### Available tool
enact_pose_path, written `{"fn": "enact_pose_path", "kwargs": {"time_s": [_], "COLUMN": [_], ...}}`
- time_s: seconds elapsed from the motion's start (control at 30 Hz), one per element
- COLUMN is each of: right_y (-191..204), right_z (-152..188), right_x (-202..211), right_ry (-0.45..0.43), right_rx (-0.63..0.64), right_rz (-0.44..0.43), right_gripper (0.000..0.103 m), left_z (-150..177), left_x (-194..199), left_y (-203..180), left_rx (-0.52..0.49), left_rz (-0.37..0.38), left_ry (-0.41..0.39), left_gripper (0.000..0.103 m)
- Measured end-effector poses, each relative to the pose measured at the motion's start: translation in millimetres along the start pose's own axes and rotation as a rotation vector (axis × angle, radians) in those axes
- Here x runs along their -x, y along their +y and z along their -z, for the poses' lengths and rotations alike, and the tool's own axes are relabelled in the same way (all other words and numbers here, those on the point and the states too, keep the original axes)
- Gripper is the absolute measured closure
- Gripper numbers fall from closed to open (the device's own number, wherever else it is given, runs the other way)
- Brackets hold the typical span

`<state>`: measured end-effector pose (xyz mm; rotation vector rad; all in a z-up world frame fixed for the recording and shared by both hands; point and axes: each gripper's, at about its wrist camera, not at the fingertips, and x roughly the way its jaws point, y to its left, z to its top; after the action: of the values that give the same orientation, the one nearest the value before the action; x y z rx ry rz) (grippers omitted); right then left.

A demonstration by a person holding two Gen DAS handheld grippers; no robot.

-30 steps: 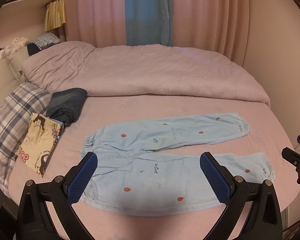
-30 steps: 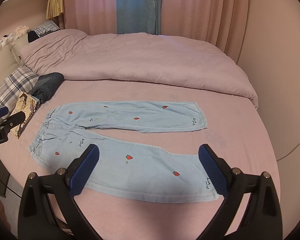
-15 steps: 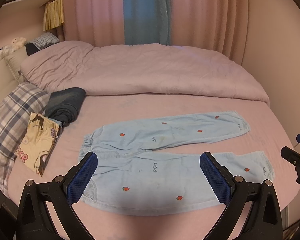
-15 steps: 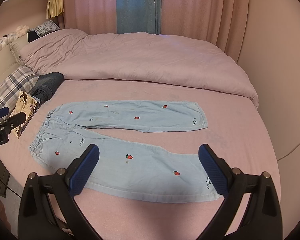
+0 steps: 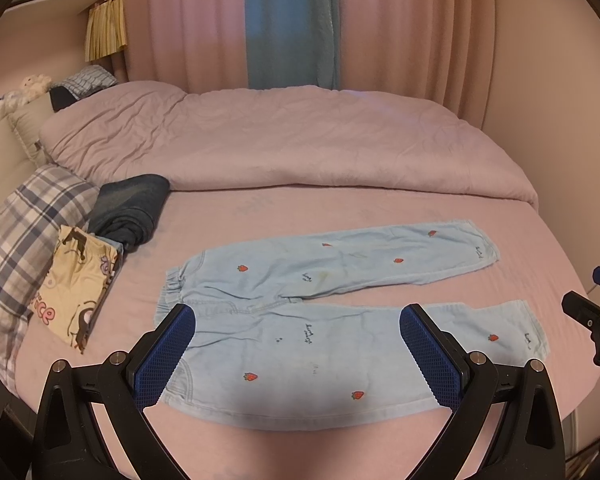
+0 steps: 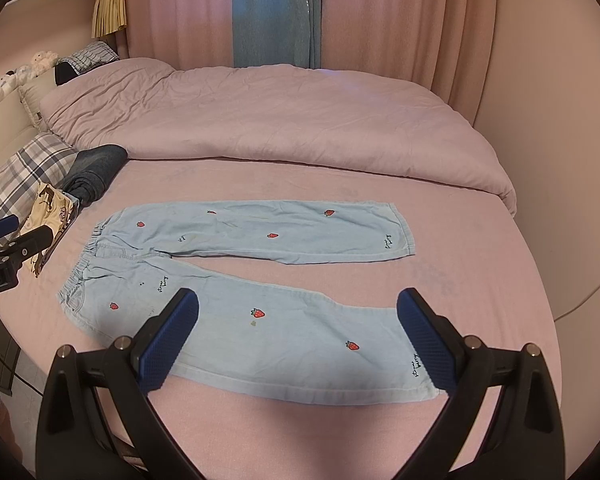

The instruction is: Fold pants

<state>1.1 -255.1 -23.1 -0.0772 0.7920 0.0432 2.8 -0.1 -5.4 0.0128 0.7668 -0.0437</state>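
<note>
Light blue pants with small strawberries (image 5: 340, 304) lie flat on the pink bed, waistband to the left, the two legs spread apart toward the right. They also show in the right wrist view (image 6: 252, 276). My left gripper (image 5: 298, 350) is open and empty, hovering above the near leg close to the waistband. My right gripper (image 6: 298, 338) is open and empty, hovering above the near leg toward its hem. Each gripper shows at the edge of the other's view.
A folded pink duvet (image 5: 284, 140) covers the far half of the bed. A plaid pillow (image 5: 20, 232), a cartoon-print cloth (image 5: 76, 280) and a folded dark denim garment (image 5: 132, 208) lie at the left. Curtains hang behind. The bed's near edge is just below the pants.
Both views have shifted very slightly; the pants lie as before and both grippers stay open.
</note>
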Motion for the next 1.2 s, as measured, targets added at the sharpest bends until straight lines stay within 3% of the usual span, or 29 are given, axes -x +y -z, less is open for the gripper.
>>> {"fn": "enact_pose_path", "kwargs": {"time_s": [0.77,0.9,1.07,1.13,1.2], "right_y": [-1.2,-0.7,1.4,3.7,4.7], "right_z": [0.3,-0.1,5.0,10.0,16.1], "right_x": [-4.8,-13.1,-34.8,-48.5,-60.5], "right_ry": [0.012,0.027,0.068,0.100,0.130], "right_rx": [-0.001,-0.001,0.016,0.032,0.042], "right_rz": [0.000,-0.003,-0.049,-0.069,-0.087], "right_gripper": [0.003,0.003,0.003,0.003,0.004], "left_z": [3.1,3.3,13.9,23.3,36.6], "left_x": [-6.8,-19.3,-52.1,-72.7,-88.8], "left_y": [-3.0,3.3,29.4,45.6,65.2], "left_rx": [-0.008,0.000,0.059,0.093,0.122], "left_rz": [0.012,0.077,0.222,0.239,0.204], "left_ry": [0.015,0.039,0.100,0.143,0.181], "left_gripper": [0.001,0.001,0.001,0.001,0.001]}}
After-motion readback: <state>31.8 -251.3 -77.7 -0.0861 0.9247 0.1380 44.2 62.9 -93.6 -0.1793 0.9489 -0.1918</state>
